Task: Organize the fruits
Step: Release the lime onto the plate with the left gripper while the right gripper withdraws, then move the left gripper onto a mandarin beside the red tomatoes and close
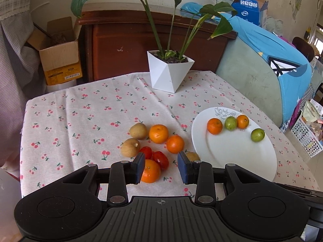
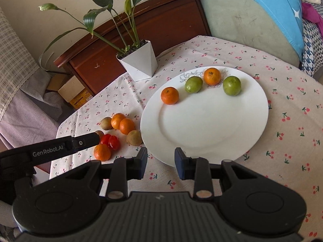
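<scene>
matt cotton-look tablecloth (image 1: 90, 109) w/ cherry print, glossy white plate (image 2: 203, 125), matt white pot (image 1: 169, 74), varnished wood cabinet (image 1: 125, 40), cardboard box (image 1: 58, 54)

A: What sits on the plate (image 2: 203, 133)?
B: Four fruits along its far side, two oranges (image 2: 170, 95) and two limes (image 2: 193, 84), alternating.
A: And left of the plate?
B: A cluster of loose fruit (image 1: 158, 133) on the surface (image 1: 84, 121), just beside the rim.
A: Behind them?
B: A potted plant (image 1: 170, 73) at the far edge, a cabinet (image 1: 141, 40) beyond.
</scene>
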Demonstrator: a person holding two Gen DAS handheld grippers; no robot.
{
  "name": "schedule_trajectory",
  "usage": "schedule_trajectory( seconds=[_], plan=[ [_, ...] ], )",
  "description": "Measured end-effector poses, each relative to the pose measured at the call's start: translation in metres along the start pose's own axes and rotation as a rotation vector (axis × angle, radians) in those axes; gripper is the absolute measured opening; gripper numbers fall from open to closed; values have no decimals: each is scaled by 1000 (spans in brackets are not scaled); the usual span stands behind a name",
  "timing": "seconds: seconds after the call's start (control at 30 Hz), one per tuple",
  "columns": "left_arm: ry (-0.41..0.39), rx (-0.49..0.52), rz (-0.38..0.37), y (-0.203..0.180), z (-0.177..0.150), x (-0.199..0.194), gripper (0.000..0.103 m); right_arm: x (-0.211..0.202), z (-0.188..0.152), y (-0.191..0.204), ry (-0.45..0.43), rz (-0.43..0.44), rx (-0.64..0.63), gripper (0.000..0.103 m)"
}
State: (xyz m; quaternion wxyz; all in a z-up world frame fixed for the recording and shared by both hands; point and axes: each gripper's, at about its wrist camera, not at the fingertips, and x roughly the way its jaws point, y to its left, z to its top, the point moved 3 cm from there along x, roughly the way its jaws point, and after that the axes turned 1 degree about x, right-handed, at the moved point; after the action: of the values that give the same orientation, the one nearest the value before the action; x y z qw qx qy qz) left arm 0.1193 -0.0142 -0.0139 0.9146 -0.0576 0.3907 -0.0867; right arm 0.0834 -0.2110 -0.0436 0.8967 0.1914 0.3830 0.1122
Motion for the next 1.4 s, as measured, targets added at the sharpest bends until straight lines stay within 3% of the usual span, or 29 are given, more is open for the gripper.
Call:
schedule_trajectory(
  seconds=[0.57,0.87,1.4],
  plan=[
    [9,-33,38,35,-7,-13,34,31,-10,41,47,85,-71,31],
    [18,-45,36,42,-8,-13,34,50,-9,38,5,-21,-31,31],
    [38,-50,41,50,-14,-11,34,71,-4,51,-51,-70,-21,29]
  ],
)
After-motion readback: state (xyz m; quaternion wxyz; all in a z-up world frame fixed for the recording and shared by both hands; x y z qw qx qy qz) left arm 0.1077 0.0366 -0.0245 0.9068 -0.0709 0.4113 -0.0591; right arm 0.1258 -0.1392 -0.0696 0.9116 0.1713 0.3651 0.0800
